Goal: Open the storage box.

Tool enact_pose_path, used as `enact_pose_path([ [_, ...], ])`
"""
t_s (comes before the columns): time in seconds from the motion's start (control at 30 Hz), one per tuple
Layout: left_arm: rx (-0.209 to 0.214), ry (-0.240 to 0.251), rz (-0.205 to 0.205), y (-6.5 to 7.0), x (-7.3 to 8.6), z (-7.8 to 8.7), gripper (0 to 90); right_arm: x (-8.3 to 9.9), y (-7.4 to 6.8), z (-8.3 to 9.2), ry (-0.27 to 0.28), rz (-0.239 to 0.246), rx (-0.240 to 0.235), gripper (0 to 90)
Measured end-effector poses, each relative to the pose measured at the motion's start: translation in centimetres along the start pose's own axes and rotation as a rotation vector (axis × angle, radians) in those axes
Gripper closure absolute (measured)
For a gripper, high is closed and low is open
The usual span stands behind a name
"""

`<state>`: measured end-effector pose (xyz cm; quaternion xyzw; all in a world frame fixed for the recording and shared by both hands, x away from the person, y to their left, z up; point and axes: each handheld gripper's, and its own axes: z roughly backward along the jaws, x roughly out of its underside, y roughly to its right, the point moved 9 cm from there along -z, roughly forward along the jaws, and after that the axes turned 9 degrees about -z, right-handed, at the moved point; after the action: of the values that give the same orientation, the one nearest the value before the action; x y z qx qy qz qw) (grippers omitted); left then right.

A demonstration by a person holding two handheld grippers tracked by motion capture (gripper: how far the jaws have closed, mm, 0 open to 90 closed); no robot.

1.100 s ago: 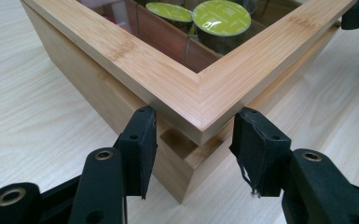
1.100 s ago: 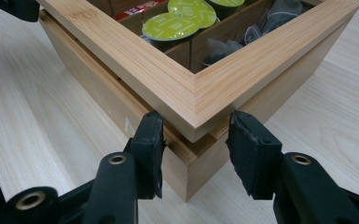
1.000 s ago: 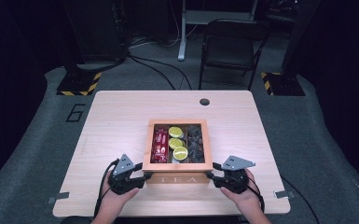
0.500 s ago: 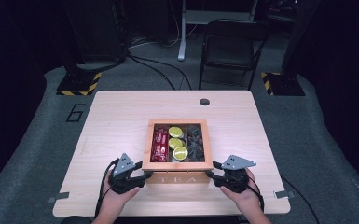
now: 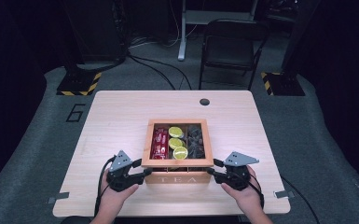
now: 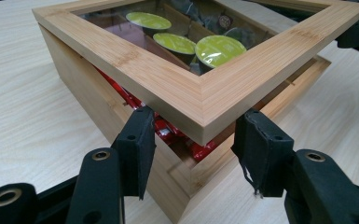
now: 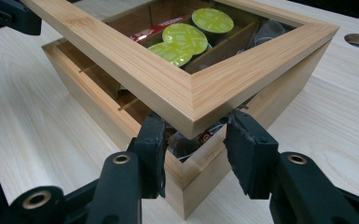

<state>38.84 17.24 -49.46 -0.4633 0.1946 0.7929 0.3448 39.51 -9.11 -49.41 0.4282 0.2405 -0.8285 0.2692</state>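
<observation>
One pale wooden table (image 5: 121, 116) carried a wooden tea box (image 5: 177, 173) at its near middle. Its glass-paned lid (image 6: 177, 88) was lifted off the front edge, tilted, hinged at the far side. Inside lay red packets (image 5: 160, 143) on the left, three green capsules (image 5: 176, 143) in the middle, dark sachets (image 5: 196, 142) on the right. The left gripper (image 5: 140, 173) and right gripper (image 5: 213, 172) straddled the lid's near corners, jaws apart beneath it; the right's had just been closing.
</observation>
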Motion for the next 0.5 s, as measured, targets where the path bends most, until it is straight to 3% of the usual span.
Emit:
enact_pose_path([
  [0.2, 0.006, -0.008, -0.002, -0.3, -0.6, 0.2, 48.6, -0.6, 0.0, 0.0, 0.02, -0.016, 0.01, 58.0],
  [0.37, -0.013, 0.001, -0.004, -0.5, -1.0, 0.3, 48.5, -1.1, 0.2, 0.2, 0.022, -0.005, 0.019, 57.7],
  [0.5, -0.001, 0.002, 0.006, -0.5, -1.2, 0.5, 48.6, -1.4, 0.2, 0.4, 0.024, 0.006, 0.028, 57.0],
])
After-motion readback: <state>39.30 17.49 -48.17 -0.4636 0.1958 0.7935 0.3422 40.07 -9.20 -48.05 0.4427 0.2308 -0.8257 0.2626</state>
